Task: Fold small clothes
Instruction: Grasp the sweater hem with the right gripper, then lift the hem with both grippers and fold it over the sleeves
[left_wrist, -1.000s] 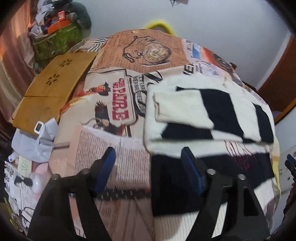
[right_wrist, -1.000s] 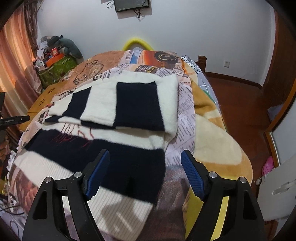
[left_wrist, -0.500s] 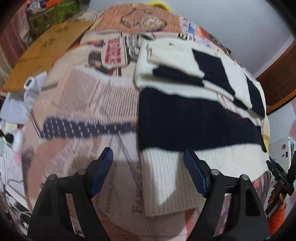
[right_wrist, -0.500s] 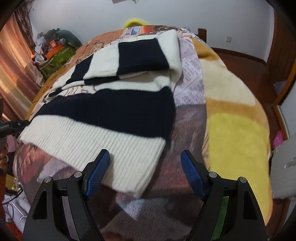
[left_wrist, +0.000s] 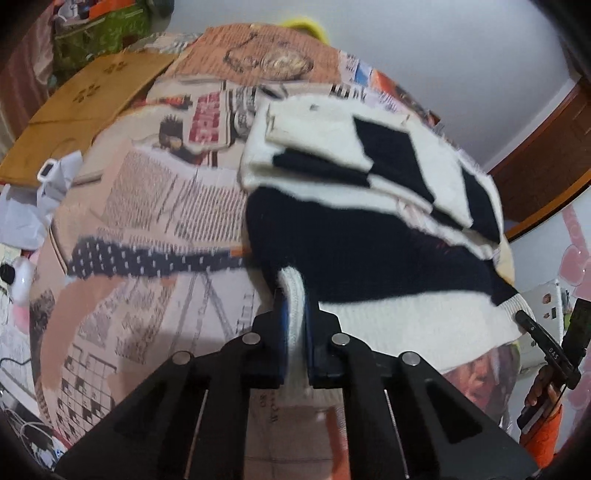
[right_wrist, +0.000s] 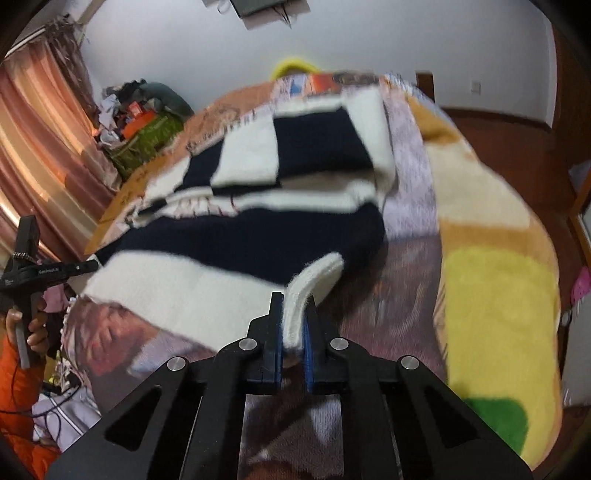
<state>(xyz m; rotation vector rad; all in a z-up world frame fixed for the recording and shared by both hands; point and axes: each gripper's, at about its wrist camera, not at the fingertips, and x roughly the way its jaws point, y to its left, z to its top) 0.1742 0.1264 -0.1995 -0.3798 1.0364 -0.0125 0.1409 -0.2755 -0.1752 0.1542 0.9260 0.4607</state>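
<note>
Both grippers, jaws just closed, clamp the striped sweater's (left_wrist: 369, 254) white ribbed hem: left gripper (left_wrist: 294, 314) at its 7 o'clock corner, right gripper (right_wrist: 293, 317) at 5 o'clock.

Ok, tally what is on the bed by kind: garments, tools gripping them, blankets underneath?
Striped sweater: 1
Tools shut on its white hem: 2, left tool, right tool
Printed blanket: 1
Total: 4
</note>
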